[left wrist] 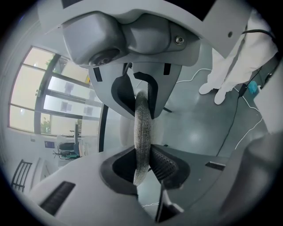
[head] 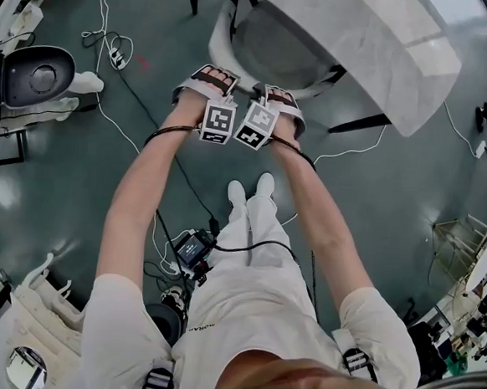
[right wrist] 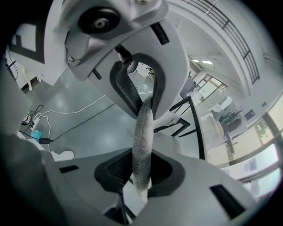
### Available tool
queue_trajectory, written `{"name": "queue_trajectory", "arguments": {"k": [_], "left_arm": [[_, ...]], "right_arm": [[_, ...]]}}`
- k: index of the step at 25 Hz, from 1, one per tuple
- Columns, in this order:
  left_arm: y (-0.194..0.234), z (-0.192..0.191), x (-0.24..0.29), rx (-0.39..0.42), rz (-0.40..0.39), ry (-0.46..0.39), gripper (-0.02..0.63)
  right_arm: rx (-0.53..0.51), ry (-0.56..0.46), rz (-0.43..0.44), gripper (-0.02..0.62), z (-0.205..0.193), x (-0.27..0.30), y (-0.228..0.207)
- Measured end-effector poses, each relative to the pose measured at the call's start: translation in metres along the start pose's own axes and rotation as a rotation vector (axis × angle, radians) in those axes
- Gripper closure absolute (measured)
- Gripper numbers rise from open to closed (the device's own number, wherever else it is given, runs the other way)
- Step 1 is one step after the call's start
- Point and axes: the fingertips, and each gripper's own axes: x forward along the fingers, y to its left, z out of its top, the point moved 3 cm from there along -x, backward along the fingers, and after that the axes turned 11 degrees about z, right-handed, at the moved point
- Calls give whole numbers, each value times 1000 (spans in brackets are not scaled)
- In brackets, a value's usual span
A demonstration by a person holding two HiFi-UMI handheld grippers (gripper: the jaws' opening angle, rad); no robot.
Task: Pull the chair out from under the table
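Grey-green floor underfoot, loose cables trailing across it. The white table stands at the far right, its top tilted across the head view. The chair sits on the floor with its grey seat partly beneath the table's near edge; its curved white frame and back face me, just beyond my feet. Both arms are stretched forward, side by side and close together. The left gripper is clamped on the top edge of the chair back: the left gripper view shows a thin grey textured strip pinched between the two pads. The right gripper, just beside it, pinches the same edge in the same way, pads pressed on either face. The two marker cubes nearly touch each other above my wrists.
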Motion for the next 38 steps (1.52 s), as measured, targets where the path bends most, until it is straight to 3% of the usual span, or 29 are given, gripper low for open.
{"name": "queue_trajectory", "arguments": {"k": [38], "left_arm": [[-108,0,-115,-35,-42,44,532]], "right_arm": [[-43,-5,93,512,49,-20,149]]}}
